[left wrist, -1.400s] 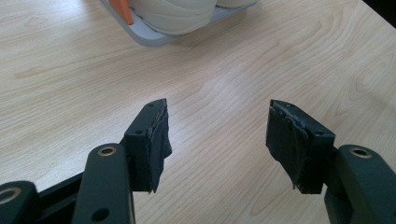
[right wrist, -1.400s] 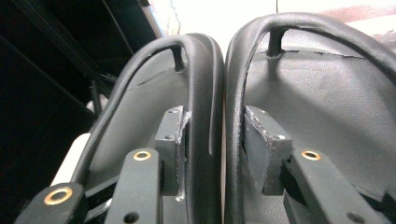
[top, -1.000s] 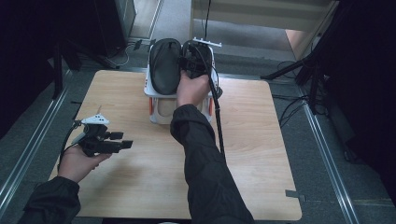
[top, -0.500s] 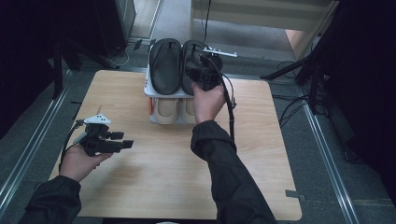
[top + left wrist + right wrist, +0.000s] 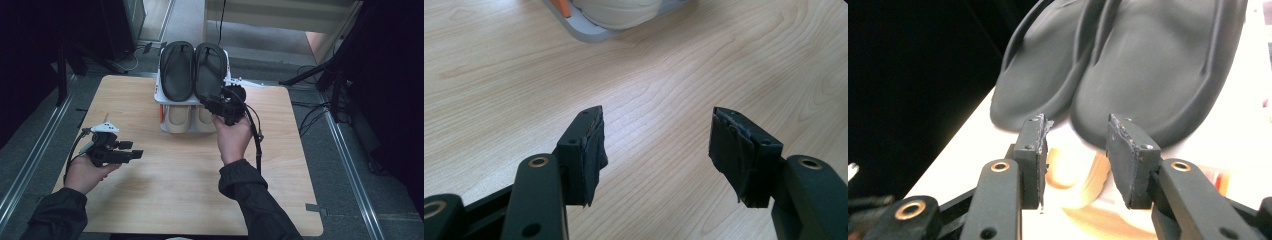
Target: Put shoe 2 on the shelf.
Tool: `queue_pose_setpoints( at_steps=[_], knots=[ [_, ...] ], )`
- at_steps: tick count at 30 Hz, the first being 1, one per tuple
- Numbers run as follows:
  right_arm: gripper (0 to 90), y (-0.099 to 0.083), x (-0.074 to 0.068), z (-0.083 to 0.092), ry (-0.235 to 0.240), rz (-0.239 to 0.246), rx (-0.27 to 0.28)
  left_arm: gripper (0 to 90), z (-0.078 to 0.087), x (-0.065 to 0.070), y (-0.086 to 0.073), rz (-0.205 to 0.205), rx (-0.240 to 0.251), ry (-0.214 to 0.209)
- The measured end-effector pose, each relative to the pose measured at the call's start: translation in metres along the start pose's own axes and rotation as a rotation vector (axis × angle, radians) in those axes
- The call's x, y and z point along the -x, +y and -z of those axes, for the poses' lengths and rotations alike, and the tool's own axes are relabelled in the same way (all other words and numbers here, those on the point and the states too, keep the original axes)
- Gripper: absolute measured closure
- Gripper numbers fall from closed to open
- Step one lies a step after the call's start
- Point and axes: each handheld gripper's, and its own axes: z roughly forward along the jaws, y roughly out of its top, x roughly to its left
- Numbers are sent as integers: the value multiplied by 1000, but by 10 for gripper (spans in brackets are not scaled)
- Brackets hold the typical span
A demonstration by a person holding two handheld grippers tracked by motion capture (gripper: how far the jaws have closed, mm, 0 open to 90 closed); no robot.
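Observation:
Two black flip-flops (image 5: 176,70) (image 5: 210,67) lie side by side on top of a white two-tier rack (image 5: 159,95) at the table's far middle. A pair of cream slippers (image 5: 176,117) sits on its lower tier. My right gripper (image 5: 207,102) hovers at the rack's front right corner, open and holding nothing. In the right gripper view its jaws (image 5: 1075,145) face the heels of the black flip-flops (image 5: 1158,65) above a cream slipper (image 5: 1083,170). My left gripper (image 5: 132,150) is held open over the table's left side, with bare wood between its jaws (image 5: 656,135).
The wooden table (image 5: 190,190) has free room in front of the rack and to its right. The right gripper's cable (image 5: 257,140) hangs beside the right wrist. The left gripper view catches the rack's base (image 5: 589,32). Cables and metal rails lie on the floor around the table.
My right hand has come off the top of the right black flip-flop, moving right and toward me to the rack's front right corner. The left hand has stayed put.

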Motion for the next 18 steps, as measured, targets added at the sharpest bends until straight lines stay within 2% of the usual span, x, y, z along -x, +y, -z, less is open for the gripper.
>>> queue_pose_setpoints(
  at_steps=[8,18],
  knots=[
    [612,-32,-2,10,24,36,-34,396,-1,-1,0,-2,-7,-3],
    [606,-67,2,13,68,78,-88,393,-1,-2,-1,11,-2,-1]
  ],
)
